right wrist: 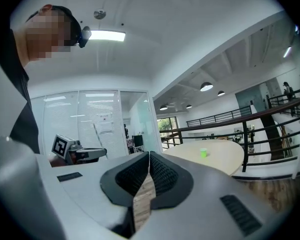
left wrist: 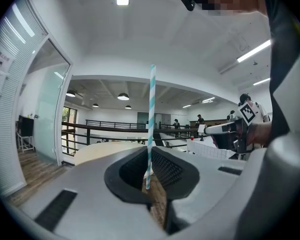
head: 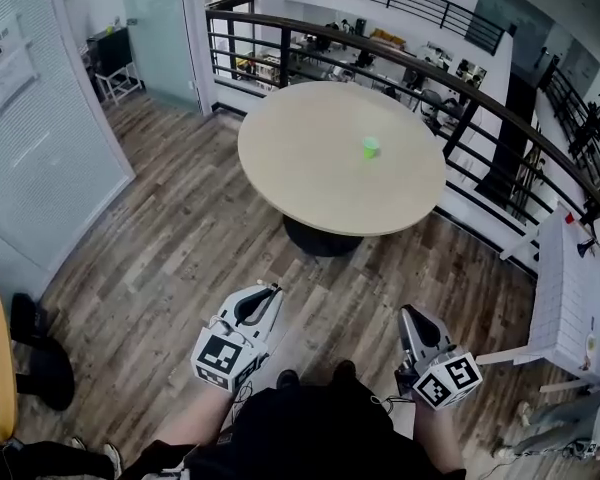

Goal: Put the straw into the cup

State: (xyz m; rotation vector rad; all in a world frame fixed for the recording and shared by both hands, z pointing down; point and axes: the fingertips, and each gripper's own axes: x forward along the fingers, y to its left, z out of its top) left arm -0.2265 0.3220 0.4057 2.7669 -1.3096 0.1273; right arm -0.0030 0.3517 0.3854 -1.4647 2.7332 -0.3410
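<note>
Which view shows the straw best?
Left gripper view: the striped straw stands upright, clamped in the left gripper. Right gripper view gives only a faint thin line at that gripper; head view doesn't resolve it.

Open wood floor [head: 180, 258] up to round table [head: 300, 158], green cup [head: 370, 148] alone on top, railing [head: 420, 68] close behind

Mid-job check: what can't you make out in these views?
1. Straw: unseen in the head view, too thin or covered by the left gripper holding it.
2. Cup: too small in the head and right gripper views to see inside.
3. Cup in the left gripper view: not found; the gripper's body and straw cover much of the table.
</note>
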